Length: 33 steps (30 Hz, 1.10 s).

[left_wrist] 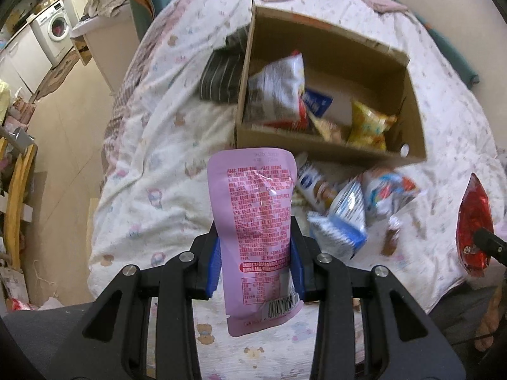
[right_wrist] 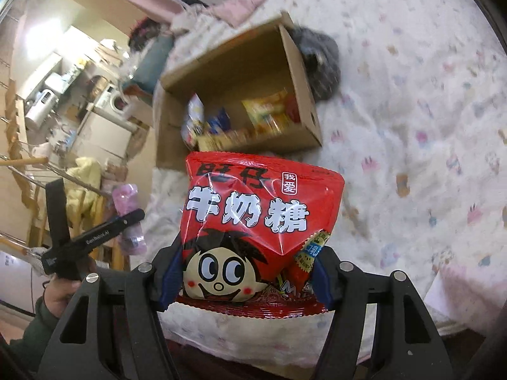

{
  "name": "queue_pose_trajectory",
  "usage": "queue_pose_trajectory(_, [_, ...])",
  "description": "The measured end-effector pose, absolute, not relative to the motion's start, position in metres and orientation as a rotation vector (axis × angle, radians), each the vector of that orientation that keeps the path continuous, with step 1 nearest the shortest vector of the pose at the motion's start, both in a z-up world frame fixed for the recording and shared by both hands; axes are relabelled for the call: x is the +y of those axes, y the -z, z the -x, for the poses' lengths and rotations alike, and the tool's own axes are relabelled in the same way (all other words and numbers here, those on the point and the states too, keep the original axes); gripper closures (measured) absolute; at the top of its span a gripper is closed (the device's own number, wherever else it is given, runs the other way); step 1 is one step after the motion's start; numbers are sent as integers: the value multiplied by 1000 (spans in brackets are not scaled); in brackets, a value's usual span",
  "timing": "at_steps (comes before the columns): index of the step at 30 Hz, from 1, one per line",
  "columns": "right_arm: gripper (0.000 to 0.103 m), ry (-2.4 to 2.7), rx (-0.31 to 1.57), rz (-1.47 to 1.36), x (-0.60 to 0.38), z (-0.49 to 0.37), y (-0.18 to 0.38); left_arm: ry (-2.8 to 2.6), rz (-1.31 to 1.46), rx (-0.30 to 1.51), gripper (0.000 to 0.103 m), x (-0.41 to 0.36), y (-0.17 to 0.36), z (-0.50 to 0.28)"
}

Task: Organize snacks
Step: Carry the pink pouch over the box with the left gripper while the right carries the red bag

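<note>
My left gripper (left_wrist: 255,253) is shut on a pink snack pouch (left_wrist: 253,196), held upright above the bed with its printed back facing the camera. My right gripper (right_wrist: 247,272) is shut on a red milk-candy bag (right_wrist: 253,215) with a cartoon face. Beyond both stands an open cardboard box (left_wrist: 329,44) on the quilt, holding a white bag (left_wrist: 279,91), a yellow bag (left_wrist: 370,126) and other packets. Several loose blue-and-white snack packets (left_wrist: 342,218) lie on the bed in front of the box. The red bag (left_wrist: 472,224) shows at the right edge of the left wrist view. The pink pouch (right_wrist: 126,199) shows at the left of the right wrist view.
A white patterned quilt (left_wrist: 152,145) covers the bed. A dark striped cloth (left_wrist: 221,76) lies against the box's left side. Left of the bed are bare floor (left_wrist: 63,145), a washing machine (left_wrist: 55,30) and a wooden rack (left_wrist: 19,190). A person's hand (right_wrist: 60,288) holds the left gripper.
</note>
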State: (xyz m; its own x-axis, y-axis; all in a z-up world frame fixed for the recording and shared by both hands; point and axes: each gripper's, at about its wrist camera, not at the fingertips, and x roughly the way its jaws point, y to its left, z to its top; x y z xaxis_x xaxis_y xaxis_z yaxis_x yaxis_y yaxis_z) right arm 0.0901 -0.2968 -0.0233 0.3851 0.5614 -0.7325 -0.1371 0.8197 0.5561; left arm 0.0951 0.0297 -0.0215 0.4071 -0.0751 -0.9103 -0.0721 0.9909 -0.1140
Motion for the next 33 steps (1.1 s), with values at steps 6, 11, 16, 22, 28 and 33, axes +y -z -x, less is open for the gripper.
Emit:
queue_pose_trajectory(6, [35, -483, 1009, -445, -295, -110, -8, 25, 143, 1097, 71, 26, -8, -111])
queue_pose_trajectory(11, [35, -494, 975, -437, -289, -131, -25, 37, 133, 1082, 71, 23, -16, -127])
queue_pose_trajectory(16, [35, -497, 966, -418, -282, -146, -31, 46, 123, 1070, 71, 19, -21, -140])
queue_pose_trajectory(22, [35, -488, 971, -424, -280, -168, -28, 47, 121, 1058, 71, 17, -25, -161])
queue_pose_trajectory(28, [35, -478, 985, -424, -274, -195, -20, 59, 103, 1052, 71, 8, -25, -186])
queue_pose_trajectory(33, [35, -468, 997, -427, -265, -220, -10, 74, 92, 1051, 71, -3, -21, -211])
